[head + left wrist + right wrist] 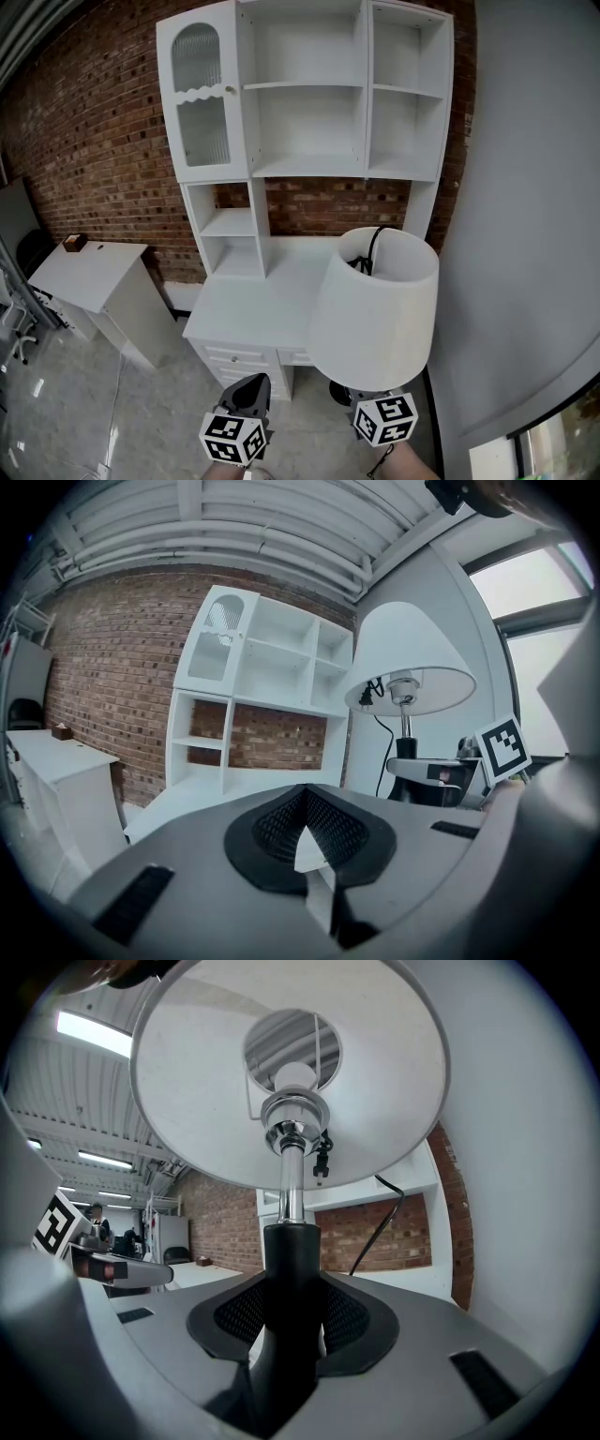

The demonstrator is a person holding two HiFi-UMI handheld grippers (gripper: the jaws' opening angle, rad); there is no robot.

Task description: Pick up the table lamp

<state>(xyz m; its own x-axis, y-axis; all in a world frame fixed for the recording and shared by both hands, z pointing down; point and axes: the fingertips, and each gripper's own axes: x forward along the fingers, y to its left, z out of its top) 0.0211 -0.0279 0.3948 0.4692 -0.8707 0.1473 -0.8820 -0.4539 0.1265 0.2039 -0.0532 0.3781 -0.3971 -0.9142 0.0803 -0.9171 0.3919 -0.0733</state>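
At the far left of the head view, a small white counter (89,272) is seen, and a brown box (75,242) is placed on its back corner. A brick wall (94,150) is seen behind it.

At the lower edge, left of the middle, the left tool (248,392) is held in the air above the floor. In the left gripper view its jaws are brought together at their tips, and nothing is held between them (302,803).

Further to the right, a large white counter (248,305) is placed against the brick wall, and a tall white shelf unit (305,122) is mounted on it.

The table lamp (375,305) is found in front of the right end of this counter, upright and raised in the air. Its white shade (291,1082) is seen from below in the right gripper view, and a black cord (375,246) comes out of the top of the shade.

The right tool (292,1307) is closed on the black stem (291,1260) of the lamp, low under the shade; the pads are pressed on both sides of the stem. In the head view this tool (386,419) is mostly hidden under the shade.

At the far right, a plain grey wall (525,187) is seen near the lamp.
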